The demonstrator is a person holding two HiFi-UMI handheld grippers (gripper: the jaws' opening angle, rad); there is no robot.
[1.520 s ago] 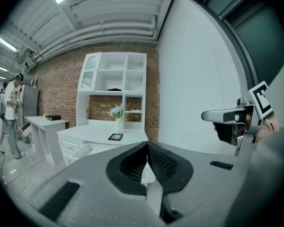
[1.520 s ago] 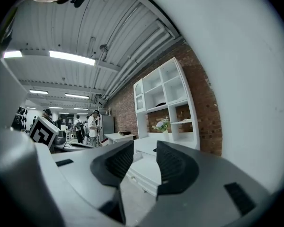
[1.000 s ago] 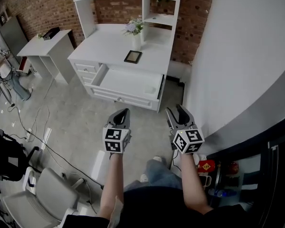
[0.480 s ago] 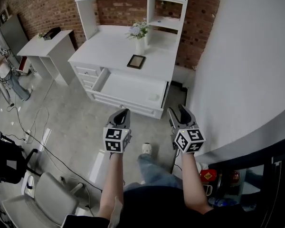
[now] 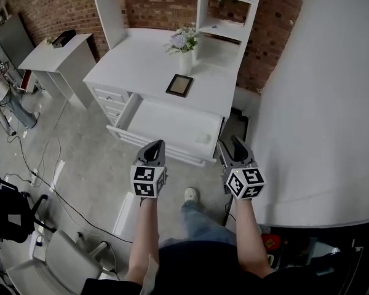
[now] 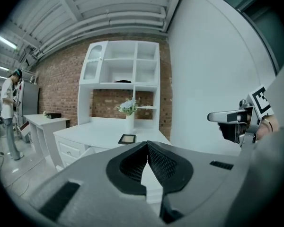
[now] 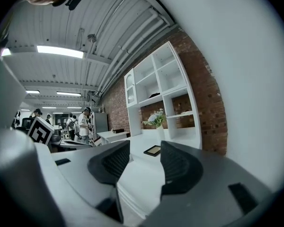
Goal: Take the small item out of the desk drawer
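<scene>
The white desk's wide drawer (image 5: 166,117) stands pulled out. A small white item (image 5: 203,138) lies in its front right corner. My left gripper (image 5: 155,145) hovers just before the drawer's front edge, left of the item, its pads meeting at the tips with nothing between them. My right gripper (image 5: 232,143) hangs by the drawer's right front corner, a little right of the item, open and empty. In the right gripper view its jaws (image 7: 144,157) stand apart with the desk top beyond them.
A dark picture frame (image 5: 179,85) and a vase of flowers (image 5: 184,48) sit on the desk top under the hutch. A white wall (image 5: 320,103) runs close on the right. A side table (image 5: 55,57) stands left; a chair (image 5: 55,257) and cables lie behind.
The person has stepped toward the desk, so the drawer is now close under both grippers. The jaws of both grippers stand as before.
</scene>
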